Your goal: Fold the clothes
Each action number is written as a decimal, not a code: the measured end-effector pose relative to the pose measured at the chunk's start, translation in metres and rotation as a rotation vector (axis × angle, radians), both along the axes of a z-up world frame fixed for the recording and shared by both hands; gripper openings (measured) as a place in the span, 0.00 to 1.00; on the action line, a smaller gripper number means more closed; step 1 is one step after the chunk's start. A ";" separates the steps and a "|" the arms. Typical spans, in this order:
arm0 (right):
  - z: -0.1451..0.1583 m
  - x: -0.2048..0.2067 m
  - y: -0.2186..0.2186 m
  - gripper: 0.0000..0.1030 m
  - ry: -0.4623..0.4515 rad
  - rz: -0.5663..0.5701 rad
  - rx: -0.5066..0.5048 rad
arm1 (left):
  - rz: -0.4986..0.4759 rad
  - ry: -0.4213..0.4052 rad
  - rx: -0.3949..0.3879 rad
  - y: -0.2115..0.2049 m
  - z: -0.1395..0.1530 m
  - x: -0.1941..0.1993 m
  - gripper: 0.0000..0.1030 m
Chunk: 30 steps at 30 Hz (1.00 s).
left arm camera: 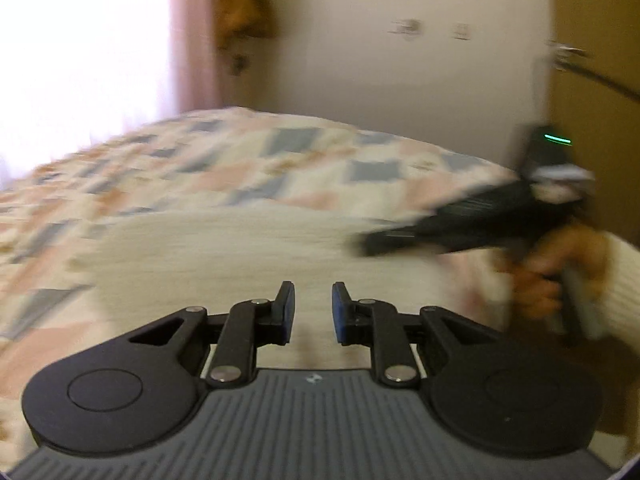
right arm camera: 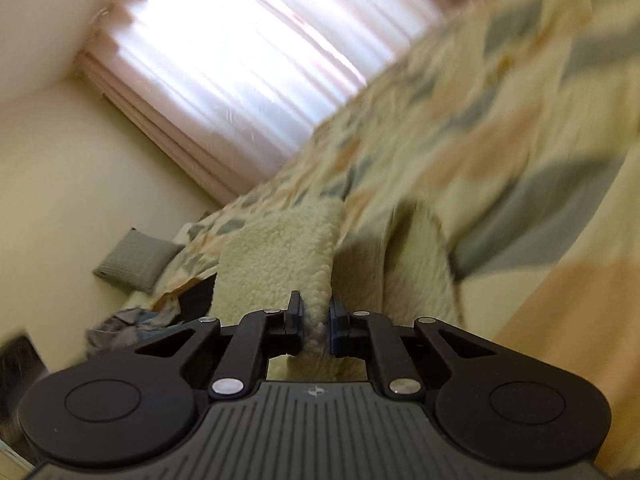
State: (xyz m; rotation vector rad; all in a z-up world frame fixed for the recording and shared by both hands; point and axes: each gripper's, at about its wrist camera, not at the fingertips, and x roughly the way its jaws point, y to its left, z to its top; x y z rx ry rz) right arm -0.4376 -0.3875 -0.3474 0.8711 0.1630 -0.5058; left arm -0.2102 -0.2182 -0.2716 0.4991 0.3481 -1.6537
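A cream fleece garment point(left arm camera: 256, 248) lies spread on the patchwork bedspread point(left arm camera: 168, 168), blurred by motion. My left gripper point(left arm camera: 313, 314) hovers just above it, open, with nothing between its blue pads. In the left wrist view my right gripper point(left arm camera: 372, 242) sweeps in from the right, held by a hand point(left arm camera: 548, 272) in a cream sleeve. In the right wrist view the right gripper point(right arm camera: 316, 326) is shut on a fold of the cream fleece garment point(right arm camera: 280, 256), which stretches away from the fingers toward the bedspread point(right arm camera: 500, 128).
A bright curtained window point(right arm camera: 248, 56) stands beyond the bed. A grey cushion point(right arm camera: 134, 260) leans on the wall, with a heap of crumpled clothes point(right arm camera: 120, 330) below it. A brown item point(left arm camera: 244, 4) hangs beside the curtain. The cream wall point(left arm camera: 400, 80) rises behind the bed.
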 end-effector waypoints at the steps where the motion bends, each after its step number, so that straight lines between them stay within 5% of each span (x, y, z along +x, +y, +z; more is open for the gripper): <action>1: 0.005 -0.004 0.006 0.11 0.014 -0.014 -0.040 | 0.043 -0.016 -0.009 -0.003 0.005 0.011 0.16; 4: 0.008 -0.009 0.019 0.11 0.078 -0.027 -0.098 | 0.171 -0.005 -0.002 -0.031 0.009 0.048 0.16; 9: -0.034 0.004 0.005 0.17 0.159 0.027 0.151 | 0.180 -0.009 0.066 -0.092 -0.005 0.076 0.17; 11: -0.033 0.004 -0.004 0.27 0.119 0.037 0.162 | 0.200 -0.052 0.145 -0.112 -0.021 0.078 0.17; 14: -0.029 0.005 -0.027 0.43 0.028 0.069 0.187 | 0.228 -0.121 0.166 -0.113 -0.034 0.081 0.14; 16: -0.031 0.011 -0.046 0.46 -0.044 0.103 0.216 | 0.237 -0.115 0.156 -0.102 -0.039 0.083 0.14; 22: -0.033 0.042 -0.089 0.45 -0.114 0.098 0.246 | 0.213 -0.112 0.144 -0.094 -0.039 0.085 0.14; 23: -0.034 0.047 -0.096 0.38 -0.126 0.097 0.251 | 0.207 -0.115 0.144 -0.094 -0.038 0.085 0.13; 24: -0.034 0.052 -0.103 0.14 -0.138 0.096 0.255 | 0.202 -0.129 0.145 -0.095 -0.037 0.083 0.12; 27: -0.033 0.066 -0.121 0.12 -0.164 0.090 0.253 | 0.183 -0.176 0.146 -0.099 -0.034 0.075 0.12; 30: 0.003 0.052 -0.082 0.11 -0.046 0.038 -0.041 | 0.147 -0.247 0.143 -0.104 -0.034 0.059 0.12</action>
